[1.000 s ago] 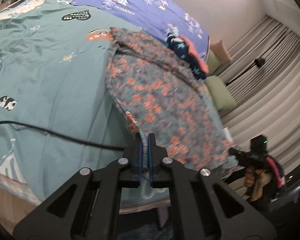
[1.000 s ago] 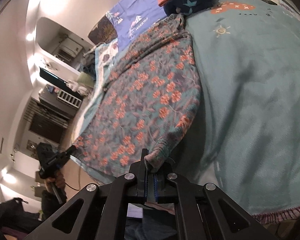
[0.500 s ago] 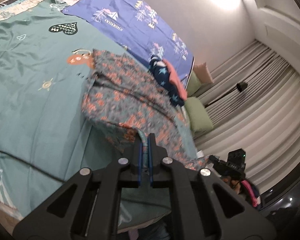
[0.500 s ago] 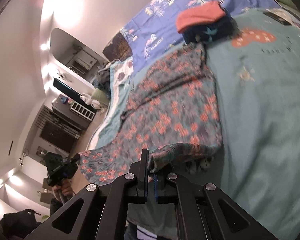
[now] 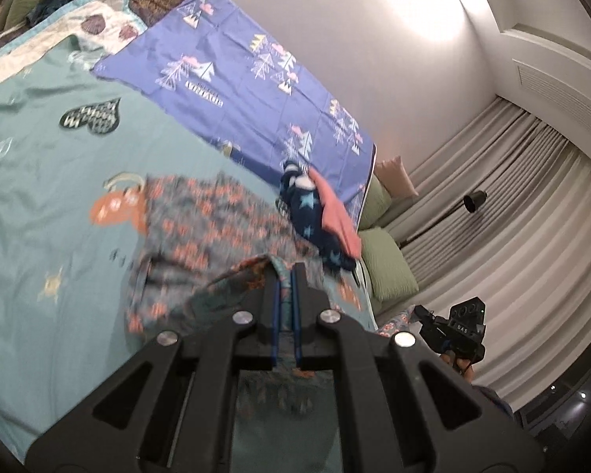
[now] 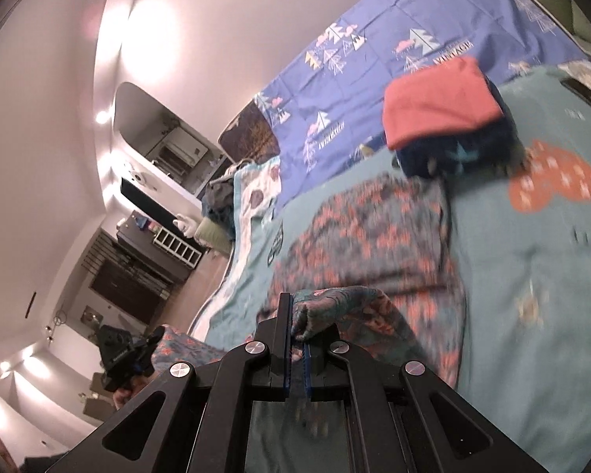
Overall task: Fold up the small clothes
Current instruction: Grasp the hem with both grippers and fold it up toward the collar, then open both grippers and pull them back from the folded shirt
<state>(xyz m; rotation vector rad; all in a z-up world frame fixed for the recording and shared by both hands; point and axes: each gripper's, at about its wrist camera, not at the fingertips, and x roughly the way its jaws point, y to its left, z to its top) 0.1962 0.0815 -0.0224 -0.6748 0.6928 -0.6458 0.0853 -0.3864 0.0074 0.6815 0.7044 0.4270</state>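
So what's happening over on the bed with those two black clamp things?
A person is folding a small floral garment on the teal bedspread. They hold a pinching tool in each hand: the left tool and the right tool are each clamped on a part of the garment's near edge, with that edge lifted over the part lying flat. Beyond it sits a stack of already folded clothes, a coral piece on top of a navy one with stars.
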